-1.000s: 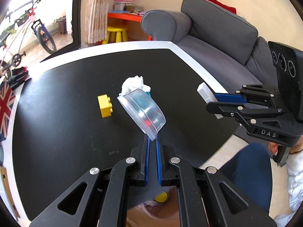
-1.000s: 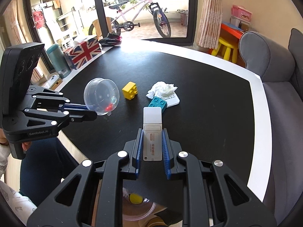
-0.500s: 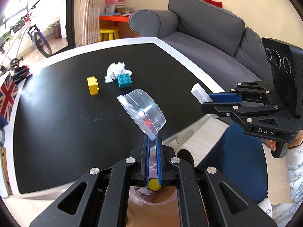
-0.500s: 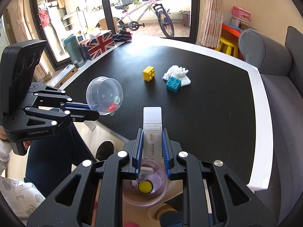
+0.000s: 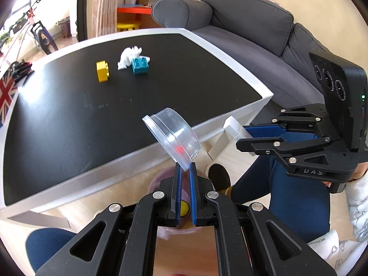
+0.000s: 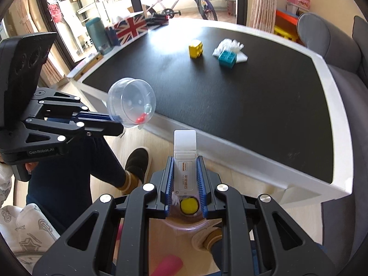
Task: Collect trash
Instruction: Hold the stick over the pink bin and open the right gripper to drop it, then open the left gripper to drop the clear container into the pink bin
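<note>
Clear glossy plastic cup [image 5: 174,135], matt black table top [image 5: 69,119] (white-edged), grey cloth sofa [image 5: 248,30].

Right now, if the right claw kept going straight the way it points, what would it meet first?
Most likely the pinkish bin on the floor just below it. The right claw, shut on the white packet, points steeply down, with the bin's rim and a yellow object inside showing between its fingers. Depth is unclear.

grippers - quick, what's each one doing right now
left gripper: shut on the clear plastic cup
right gripper: shut on the small white box
</note>
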